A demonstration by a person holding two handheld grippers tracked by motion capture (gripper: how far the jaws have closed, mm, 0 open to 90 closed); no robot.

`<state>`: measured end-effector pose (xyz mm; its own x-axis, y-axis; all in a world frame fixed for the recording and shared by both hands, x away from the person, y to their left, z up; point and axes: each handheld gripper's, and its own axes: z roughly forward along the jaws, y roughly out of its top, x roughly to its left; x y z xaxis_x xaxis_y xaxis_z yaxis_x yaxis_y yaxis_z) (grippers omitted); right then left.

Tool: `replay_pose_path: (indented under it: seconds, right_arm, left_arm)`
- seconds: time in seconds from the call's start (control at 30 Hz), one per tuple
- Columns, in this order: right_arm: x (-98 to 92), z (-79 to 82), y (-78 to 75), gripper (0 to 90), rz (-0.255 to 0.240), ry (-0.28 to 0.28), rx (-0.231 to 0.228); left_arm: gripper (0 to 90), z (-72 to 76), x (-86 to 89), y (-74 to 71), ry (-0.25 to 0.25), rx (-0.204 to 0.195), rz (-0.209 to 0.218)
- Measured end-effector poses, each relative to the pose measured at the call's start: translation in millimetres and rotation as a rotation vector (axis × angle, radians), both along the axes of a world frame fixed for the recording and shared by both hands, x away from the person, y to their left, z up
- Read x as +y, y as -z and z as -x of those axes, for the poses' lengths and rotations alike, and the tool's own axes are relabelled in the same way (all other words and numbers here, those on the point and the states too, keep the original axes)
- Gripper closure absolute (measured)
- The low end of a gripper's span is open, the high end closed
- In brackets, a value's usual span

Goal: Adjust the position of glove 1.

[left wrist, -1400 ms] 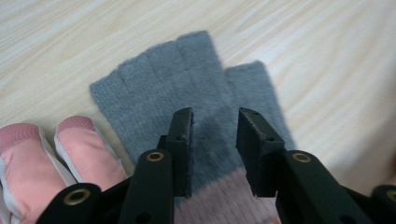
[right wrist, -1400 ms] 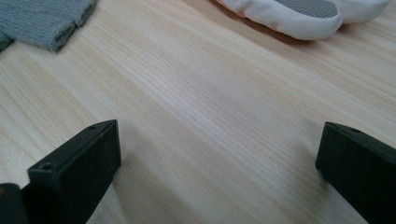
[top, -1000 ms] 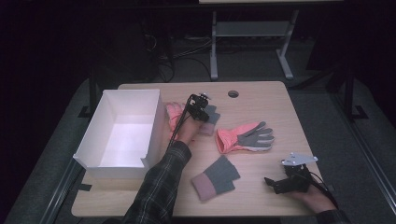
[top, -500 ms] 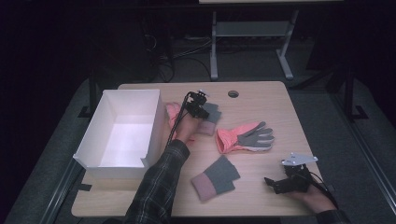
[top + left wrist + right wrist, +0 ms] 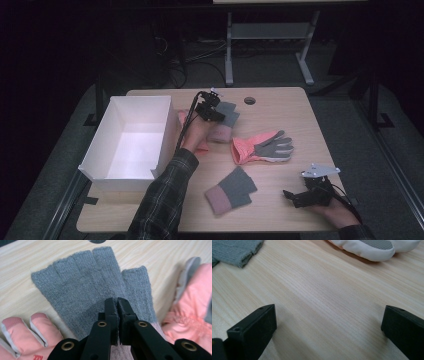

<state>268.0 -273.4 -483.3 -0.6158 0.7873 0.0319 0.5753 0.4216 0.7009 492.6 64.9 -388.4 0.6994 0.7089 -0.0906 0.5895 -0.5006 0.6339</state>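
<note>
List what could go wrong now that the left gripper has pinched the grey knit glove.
1. The left gripper is shut on a small fold of the grey knit glove, so the knit may slip free during lifting.
2. A pink glove lies touching it and could be dragged along.
3. The white box has a tall wall; a dangling glove may catch its rim.
The right gripper rests open on the table, too far away to help quickly.

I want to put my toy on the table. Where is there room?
The white box has a bare floor. The table is bare along its far right edge, past the peach glove, and between the near grey glove and the right hand-held gripper. It is crowded around the left hand-held gripper.
</note>
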Motion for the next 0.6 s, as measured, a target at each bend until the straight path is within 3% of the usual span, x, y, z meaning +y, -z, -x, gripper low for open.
replay_pose_path:
  seconds: [0.27, 0.33, 0.43, 0.6]
  right_arm:
    - [0.1, 0.1, 0.0, 0.0, -0.001, 0.001, 0.001]
    - [0.2, 0.2, -0.1, 0.0, -0.003, 0.002, 0.004]
    - [0.2, 0.2, -0.1, 0.0, -0.003, 0.002, 0.004]
    - [0.1, 0.1, -0.1, 0.0, -0.001, 0.001, 0.003]
  left_arm:
    - [87.2, 20.7, 1.5, -15.7, 0.065, -0.006, 0.036]
    - [87.2, 28.8, 3.6, -18.3, 0.082, 0.002, 0.066]
    - [87.2, 34.6, 4.9, -20.3, 0.101, 0.003, 0.065]
    - [87.2, 56.4, 9.0, -28.8, 0.152, -0.015, 0.073]
